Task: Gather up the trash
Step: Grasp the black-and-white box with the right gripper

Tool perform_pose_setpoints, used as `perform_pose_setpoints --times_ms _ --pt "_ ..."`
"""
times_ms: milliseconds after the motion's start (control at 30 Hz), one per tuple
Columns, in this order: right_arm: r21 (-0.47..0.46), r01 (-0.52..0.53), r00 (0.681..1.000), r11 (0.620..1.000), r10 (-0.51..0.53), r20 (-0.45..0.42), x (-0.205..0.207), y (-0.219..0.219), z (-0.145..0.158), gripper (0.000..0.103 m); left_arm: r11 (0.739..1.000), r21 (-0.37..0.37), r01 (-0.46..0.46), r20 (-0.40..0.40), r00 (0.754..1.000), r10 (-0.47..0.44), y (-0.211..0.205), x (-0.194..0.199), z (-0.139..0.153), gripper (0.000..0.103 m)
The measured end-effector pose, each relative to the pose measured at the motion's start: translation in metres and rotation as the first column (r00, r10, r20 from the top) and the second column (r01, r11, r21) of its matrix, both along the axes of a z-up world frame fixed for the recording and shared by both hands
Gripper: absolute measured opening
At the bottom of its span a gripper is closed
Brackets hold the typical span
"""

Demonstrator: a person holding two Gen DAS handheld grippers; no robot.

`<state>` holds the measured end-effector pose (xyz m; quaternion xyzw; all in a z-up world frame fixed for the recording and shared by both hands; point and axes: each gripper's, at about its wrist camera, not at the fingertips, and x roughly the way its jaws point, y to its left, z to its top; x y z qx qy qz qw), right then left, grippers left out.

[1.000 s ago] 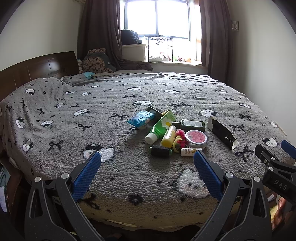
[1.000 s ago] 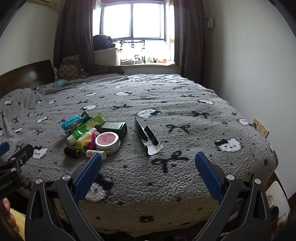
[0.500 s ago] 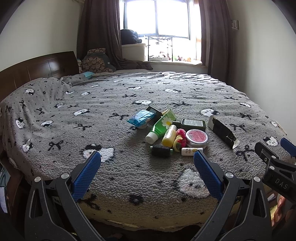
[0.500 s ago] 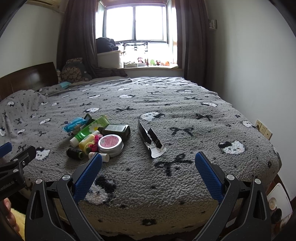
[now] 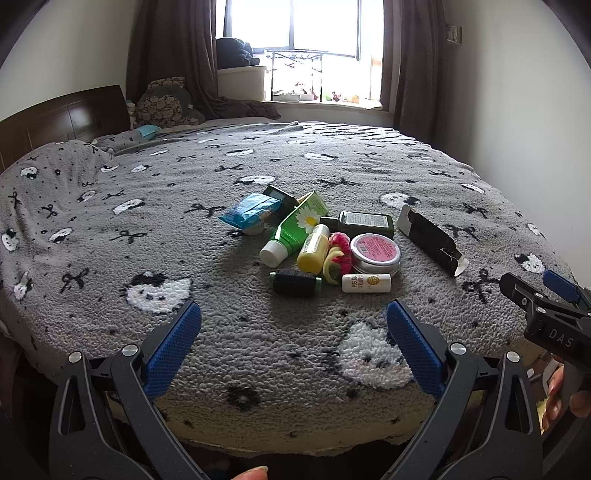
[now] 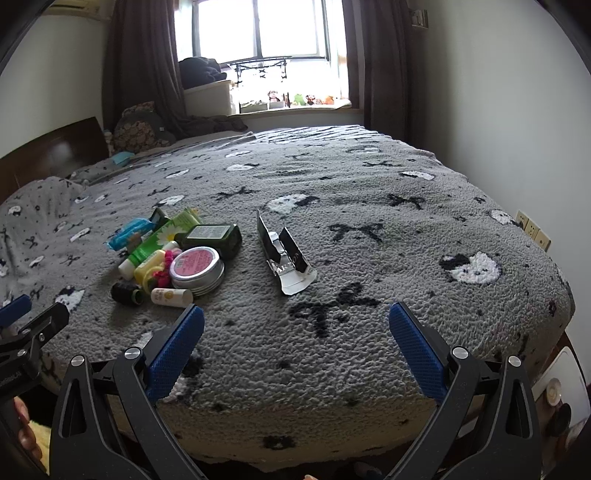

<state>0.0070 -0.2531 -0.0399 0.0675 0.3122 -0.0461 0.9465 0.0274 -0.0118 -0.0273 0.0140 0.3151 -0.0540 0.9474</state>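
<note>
At the near edge of the bed, your left gripper (image 5: 293, 325) hangs with its blue pads spread wide and nothing between them; your right gripper (image 6: 295, 326) is likewise splayed and empty. Neither touches the grey fleece blanket (image 5: 184, 192).

Beyond the left gripper, well clear of its fingertips: a tight cluster of small items on the blanket. Nearest are a dark thread spool (image 5: 295, 282) and a white lip-balm tube (image 5: 365, 283), lying on their sides. Behind them, touching one another: a yellow bottle (image 5: 314, 249), pink and yellow hair ties (image 5: 338, 254), a round tin with a pink lid (image 5: 375, 253). Farther back: a green tube with a daisy print (image 5: 295, 227), a dark green bottle (image 5: 364, 221), a blue wipes packet (image 5: 251, 214).

Just right of the cluster, apart from it, an opened black carton (image 6: 284, 254) lies flat, end flap open toward you; it sits ahead of your right gripper, left of centre.

Far side: wooden headboard (image 5: 62, 118), window (image 5: 295, 33) with curtains.
</note>
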Motion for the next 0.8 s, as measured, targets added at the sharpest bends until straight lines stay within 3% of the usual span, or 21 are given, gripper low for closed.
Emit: perform_pose_setpoints --times_ms 167,400,467,567,667,733,800 --pt "0.02 0.012 0.998 1.0 -0.011 -0.056 0.023 -0.009 -0.013 0.1 1.0 -0.005 0.025 -0.049 0.998 -0.025 -0.013 0.018 -0.018 0.095" --pt "-0.038 0.033 0.993 0.999 -0.037 -0.111 0.066 -0.017 -0.029 0.1 0.994 -0.045 0.104 -0.159 0.981 -0.11 -0.041 0.05 -0.051 0.095" --pt "-0.028 0.0 0.993 1.0 -0.004 -0.121 0.08 -0.016 -0.033 0.098 0.991 -0.055 0.121 -0.186 0.974 -0.129 -0.05 0.059 -0.058 0.088" --pt "-0.021 -0.073 0.989 0.997 0.07 -0.132 0.1 -0.01 -0.037 0.083 0.989 -0.057 0.134 -0.206 0.968 -0.143 -0.059 0.07 -0.068 0.075" --pt "-0.036 -0.111 0.985 0.993 0.105 -0.137 0.115 -0.001 -0.04 0.07 0.988 -0.057 0.142 -0.208 0.966 -0.151 -0.067 0.079 -0.073 0.073" --pt "-0.05 -0.116 0.986 0.992 0.109 -0.129 0.122 0.001 -0.04 0.067 0.989 -0.057 0.138 -0.202 0.968 -0.147 -0.069 0.086 -0.074 0.072" --pt "-0.05 -0.13 0.983 0.99 0.122 -0.137 0.129 0.002 -0.043 0.055 0.988 -0.071 0.138 -0.212 0.966 -0.15 -0.069 0.095 -0.075 0.07"
